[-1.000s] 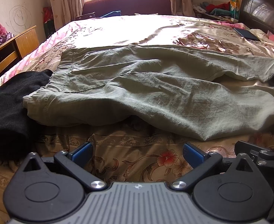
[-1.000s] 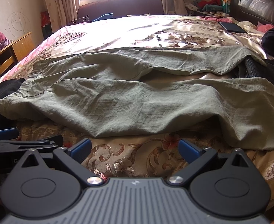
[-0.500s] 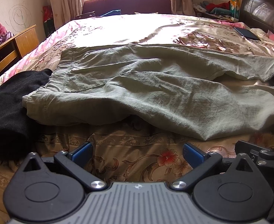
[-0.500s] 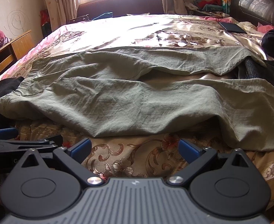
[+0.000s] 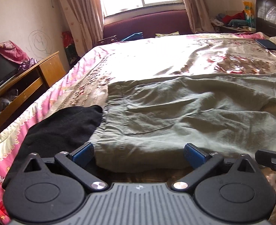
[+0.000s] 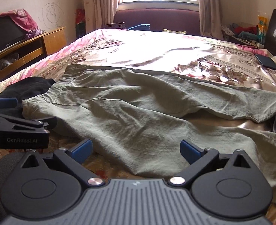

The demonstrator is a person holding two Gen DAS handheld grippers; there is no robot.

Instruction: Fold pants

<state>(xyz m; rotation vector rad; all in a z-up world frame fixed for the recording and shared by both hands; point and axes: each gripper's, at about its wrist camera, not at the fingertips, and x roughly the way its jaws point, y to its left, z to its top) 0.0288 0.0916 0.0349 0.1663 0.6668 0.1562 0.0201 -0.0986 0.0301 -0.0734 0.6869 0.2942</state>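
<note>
The olive-green pants [image 6: 138, 108] lie spread and rumpled across the near half of the bed [image 6: 156, 46], waistband toward the left, legs running off to the right. The cloth looks thin, woven and heavily creased. A black knitted garment [image 5: 62, 127] touches the waistband's left end. The left gripper [image 5: 139, 152] stands wide open at the waistband's near corner, blue pads either side of the cloth, gripping nothing. The right gripper [image 6: 136, 148] is likewise spread wide at the near leg's edge, empty. The bedspread is shiny floral satin. The wooden cabinet [image 5: 25, 86] holds what may be bundled cloth on its open shelf.
</note>
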